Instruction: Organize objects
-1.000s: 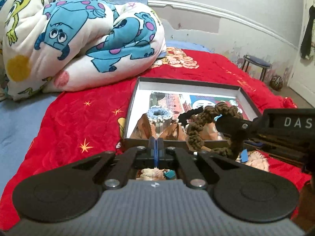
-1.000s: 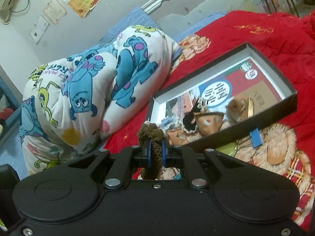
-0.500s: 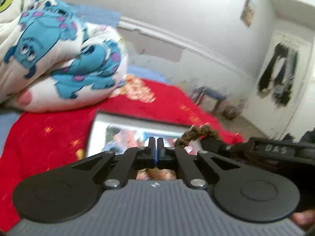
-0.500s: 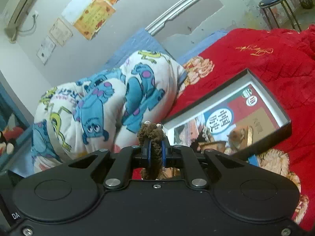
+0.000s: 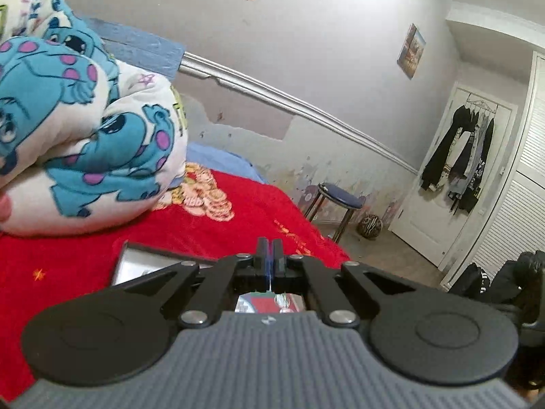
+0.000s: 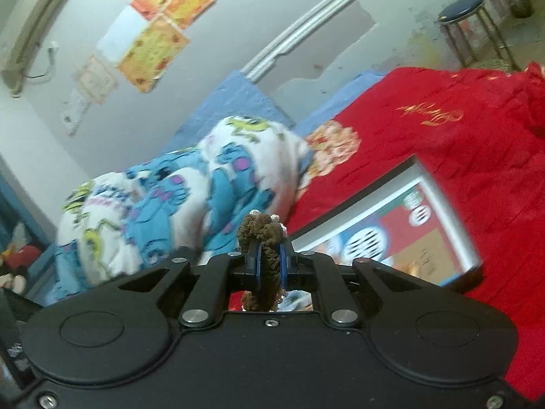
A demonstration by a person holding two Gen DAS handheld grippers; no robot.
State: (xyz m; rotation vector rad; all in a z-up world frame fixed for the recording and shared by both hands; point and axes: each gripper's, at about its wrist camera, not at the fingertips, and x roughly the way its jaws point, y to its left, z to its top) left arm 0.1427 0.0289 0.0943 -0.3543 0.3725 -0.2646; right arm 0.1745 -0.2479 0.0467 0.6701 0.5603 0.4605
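Bed surface: red bedspread (image 6: pixel 477 156) is lying open and uncluttered on the far side of the box (image 6: pixel 439 204), toward the bed's far edge and foot-end corner. Rolled cartoon-print quilt (image 5: pixel 102 136) is bulking up at the head end, blocking passage there; it is sitting near the box's corner, gap narrow. Box walls are standing up as a low rim. Beyond the foot end, a stool (image 5: pixel 337 204) is occupying the floor by the wall.
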